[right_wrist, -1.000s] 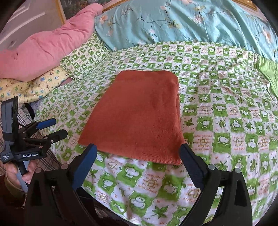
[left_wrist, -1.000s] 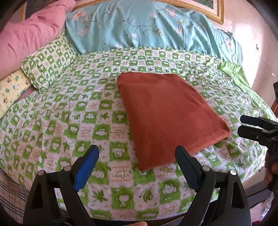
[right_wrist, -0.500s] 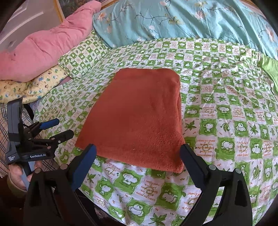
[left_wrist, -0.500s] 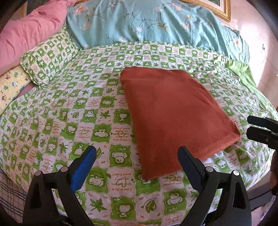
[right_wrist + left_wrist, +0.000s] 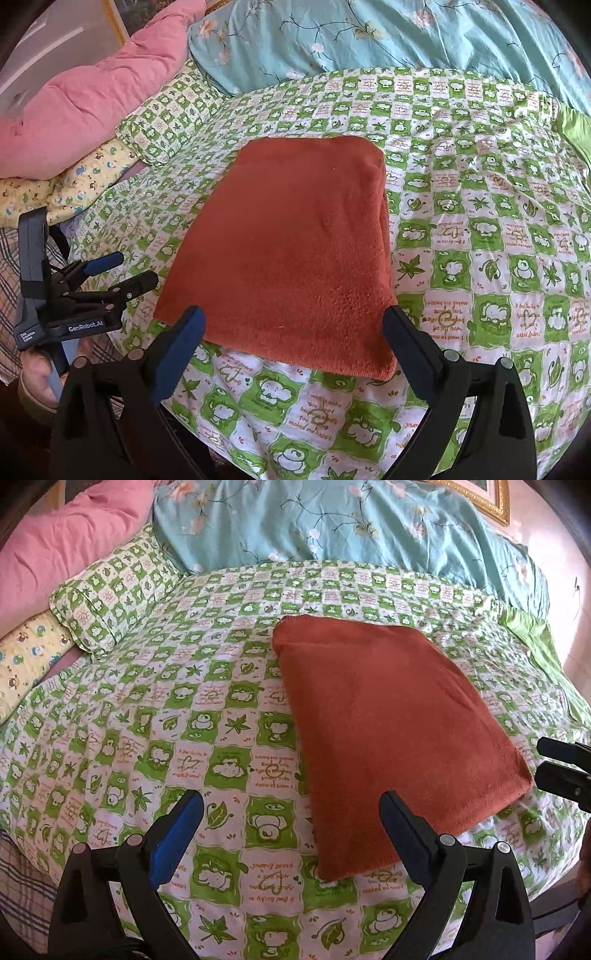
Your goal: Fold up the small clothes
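Note:
A rust-orange cloth (image 5: 384,720) (image 5: 295,251) lies folded flat in a rectangle on the green and white checked bedspread (image 5: 184,738) (image 5: 498,240). My left gripper (image 5: 291,808) hangs open above the bedspread, just short of the cloth's near left corner, with nothing between its fingers. My right gripper (image 5: 293,323) is open too, its fingers straddling the cloth's near edge from above without touching it. In the right wrist view the left gripper (image 5: 125,271) shows at the left, held by a hand (image 5: 40,373). The right gripper's fingertips (image 5: 561,749) show at the right edge of the left wrist view.
A light blue floral quilt (image 5: 351,528) lies across the back of the bed. A pink quilt (image 5: 96,99), a checked pillow (image 5: 110,590) and a yellow patterned pillow (image 5: 26,661) sit at the left. A plain green sheet (image 5: 535,642) shows at the right edge.
Both grippers have moved forward and slightly down toward the cloth, which looks larger and nearer. The left gripper's jaws have spread a little wider. The cloth has not moved.

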A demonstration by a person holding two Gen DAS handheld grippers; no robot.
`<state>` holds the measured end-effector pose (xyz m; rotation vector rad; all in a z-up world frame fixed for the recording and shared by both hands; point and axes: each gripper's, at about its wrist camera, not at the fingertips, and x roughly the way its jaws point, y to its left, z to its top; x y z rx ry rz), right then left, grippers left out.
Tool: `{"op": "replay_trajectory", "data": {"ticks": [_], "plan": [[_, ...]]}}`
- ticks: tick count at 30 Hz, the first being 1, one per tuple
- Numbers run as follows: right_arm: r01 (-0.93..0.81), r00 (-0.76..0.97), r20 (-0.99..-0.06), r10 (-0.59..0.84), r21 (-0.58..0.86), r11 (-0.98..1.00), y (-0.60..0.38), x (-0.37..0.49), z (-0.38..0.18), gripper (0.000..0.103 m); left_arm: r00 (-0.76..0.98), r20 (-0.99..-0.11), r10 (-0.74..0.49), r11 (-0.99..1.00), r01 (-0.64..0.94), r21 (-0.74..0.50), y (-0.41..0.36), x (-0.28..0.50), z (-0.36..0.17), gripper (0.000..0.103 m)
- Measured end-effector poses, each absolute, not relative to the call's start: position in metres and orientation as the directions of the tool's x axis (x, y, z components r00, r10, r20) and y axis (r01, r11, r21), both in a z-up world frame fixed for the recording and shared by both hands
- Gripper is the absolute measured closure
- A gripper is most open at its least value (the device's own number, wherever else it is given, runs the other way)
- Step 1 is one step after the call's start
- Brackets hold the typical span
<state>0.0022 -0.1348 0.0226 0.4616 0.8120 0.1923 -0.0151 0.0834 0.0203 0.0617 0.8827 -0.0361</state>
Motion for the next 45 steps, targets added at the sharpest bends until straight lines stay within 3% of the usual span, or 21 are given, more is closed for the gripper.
{"op": "replay_trajectory", "data": {"ticks": [45], "plan": [[-0.017, 0.677, -0.63, 0.38, 0.504, 0.864, -0.145, 0.064, 0.027, 0.006, 0.62, -0.785, -0.005, 0.996, 0.069, 0.049, 0.064, 0.032, 0.024, 0.007]]}}
